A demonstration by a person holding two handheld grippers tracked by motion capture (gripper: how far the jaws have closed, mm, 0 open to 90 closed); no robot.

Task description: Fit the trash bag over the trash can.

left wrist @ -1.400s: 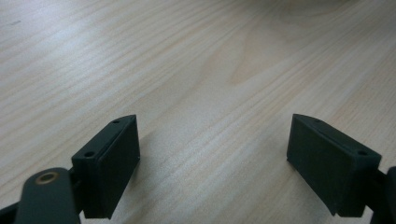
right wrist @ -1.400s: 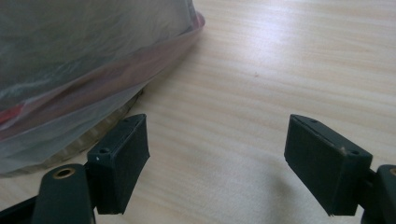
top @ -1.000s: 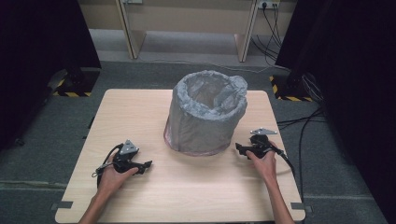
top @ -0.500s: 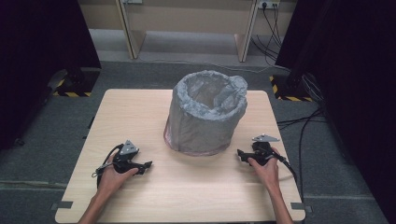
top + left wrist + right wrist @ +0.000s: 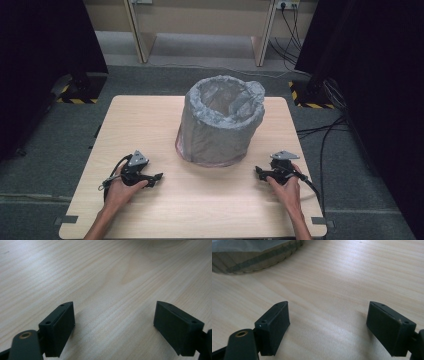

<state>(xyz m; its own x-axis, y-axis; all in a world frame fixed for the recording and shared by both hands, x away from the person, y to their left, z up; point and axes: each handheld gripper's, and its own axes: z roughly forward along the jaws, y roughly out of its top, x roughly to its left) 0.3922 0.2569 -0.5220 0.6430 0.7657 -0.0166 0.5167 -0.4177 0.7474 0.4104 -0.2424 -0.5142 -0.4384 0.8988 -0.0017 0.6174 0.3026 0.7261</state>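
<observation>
A round bin lined with a grey plastic bag stands at the middle of the wooden table; its base edge shows at the top left of the right gripper view. My left gripper rests on the table at the front left, held by a hand, jaws wide apart with nothing between them. My right gripper rests at the front right, also held, jaws wide apart over bare wood. Both point inward toward the bin's front.
Dark curtains flank the table on both sides. Cables run over the grey floor at the right. A pale wooden frame stands behind the table. Bare tabletop lies between the two grippers.
The right gripper has moved down and slightly right, toward the table's front edge, and settled on the table. The left gripper has not moved.
</observation>
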